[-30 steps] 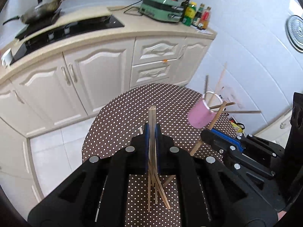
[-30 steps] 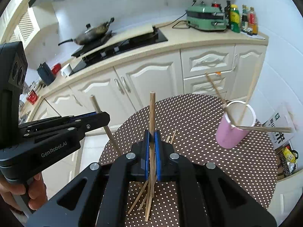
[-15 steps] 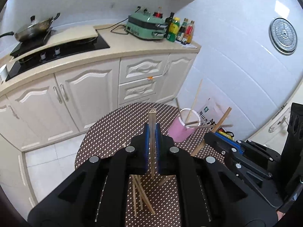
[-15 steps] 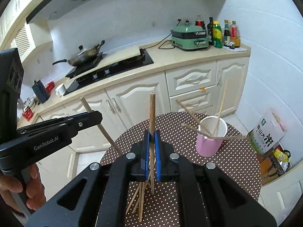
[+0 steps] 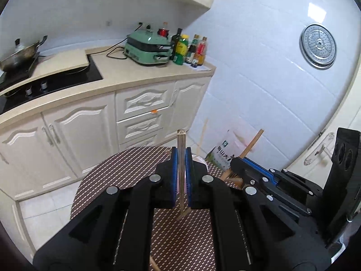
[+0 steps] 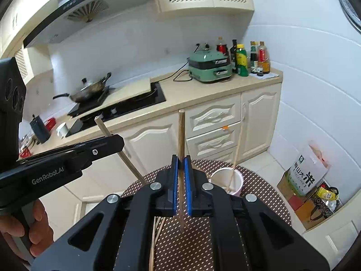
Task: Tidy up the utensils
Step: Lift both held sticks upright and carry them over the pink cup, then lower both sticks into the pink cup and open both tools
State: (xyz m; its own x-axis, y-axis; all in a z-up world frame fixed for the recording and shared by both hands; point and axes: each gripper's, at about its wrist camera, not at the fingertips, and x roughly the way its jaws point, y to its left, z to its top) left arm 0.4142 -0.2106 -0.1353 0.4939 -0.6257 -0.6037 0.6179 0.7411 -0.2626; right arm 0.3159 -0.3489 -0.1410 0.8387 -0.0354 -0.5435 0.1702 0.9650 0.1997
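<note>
My left gripper (image 5: 181,155) is shut on a wooden chopstick (image 5: 181,142) held upright above the round dotted table (image 5: 126,167). My right gripper (image 6: 181,164) is shut on another wooden chopstick (image 6: 181,131), also upright. The pink cup (image 6: 235,178) stands on the table just right of the right gripper, with several chopsticks in it. In the left wrist view the cup is mostly hidden behind the fingers. Loose chopsticks (image 6: 155,232) lie on the table under the right gripper. The left gripper (image 6: 108,144) shows at the left of the right wrist view; the right gripper (image 5: 239,162) at the right of the left wrist view.
A kitchen counter (image 6: 203,88) with a hob (image 6: 126,106), wok (image 6: 90,90), green appliance (image 6: 209,67) and bottles (image 6: 250,56) runs behind the table. White cabinets (image 5: 90,124) stand below. A rice bag (image 6: 309,171) and boxes sit on the floor at right.
Both grippers have risen and tilted up with their chopsticks. The table and pink cup have dropped lower in both views, and the cup is now close to the fingers.
</note>
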